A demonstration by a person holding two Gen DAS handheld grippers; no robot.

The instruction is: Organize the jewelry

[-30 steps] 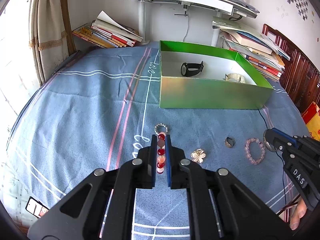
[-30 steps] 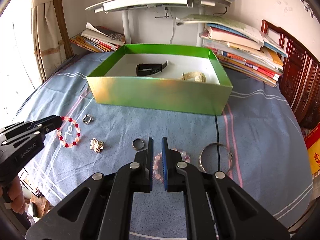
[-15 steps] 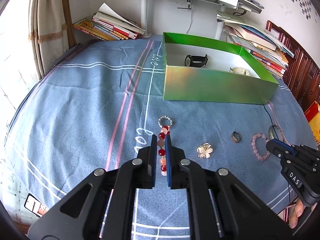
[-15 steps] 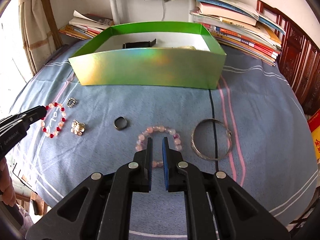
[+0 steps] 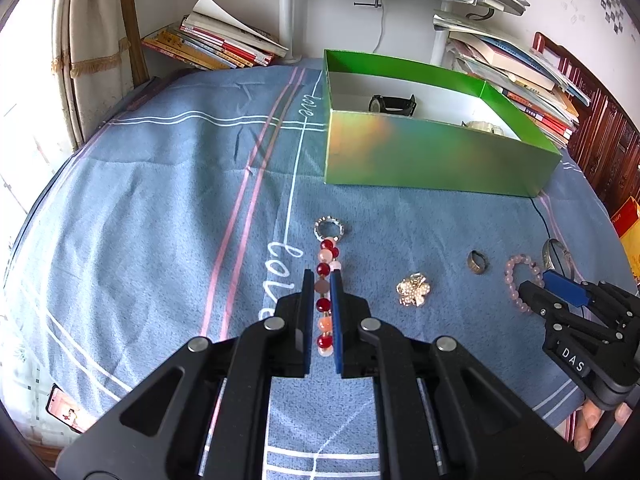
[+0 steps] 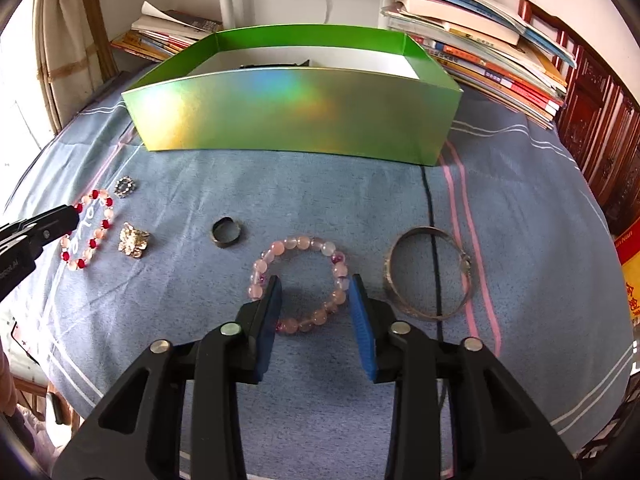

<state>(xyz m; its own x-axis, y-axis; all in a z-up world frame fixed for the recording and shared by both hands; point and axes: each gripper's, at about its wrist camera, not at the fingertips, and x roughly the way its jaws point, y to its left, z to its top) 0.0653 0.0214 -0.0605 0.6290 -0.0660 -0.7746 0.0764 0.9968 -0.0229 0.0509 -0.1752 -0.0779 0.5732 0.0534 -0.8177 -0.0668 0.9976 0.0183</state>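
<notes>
My left gripper (image 5: pixel 321 280) is shut on the red and pink bead bracelet (image 5: pixel 326 276), which hangs edge-on between the fingers just above the blue cloth; it also shows in the right wrist view (image 6: pixel 88 232). My right gripper (image 6: pixel 316 292) is open, its fingers straddling the near part of the pale pink bead bracelet (image 6: pixel 300 284) on the cloth. The green box (image 6: pixel 296 120) stands behind, holding a black watch (image 5: pixel 392 104) and a pale bracelet (image 5: pixel 482 127).
On the cloth lie a small sparkly ring (image 5: pixel 329 227), a flower brooch (image 6: pixel 134 239), a dark ring (image 6: pixel 225 232) and a silver bangle (image 6: pixel 430 274). A black cable (image 6: pixel 430 208) runs under the bangle. Book stacks (image 6: pixel 480 52) sit behind the box.
My right gripper dropped toward the pale pink bracelet and opened around it. My left gripper stayed shut on the red bead bracelet and shifted slightly.
</notes>
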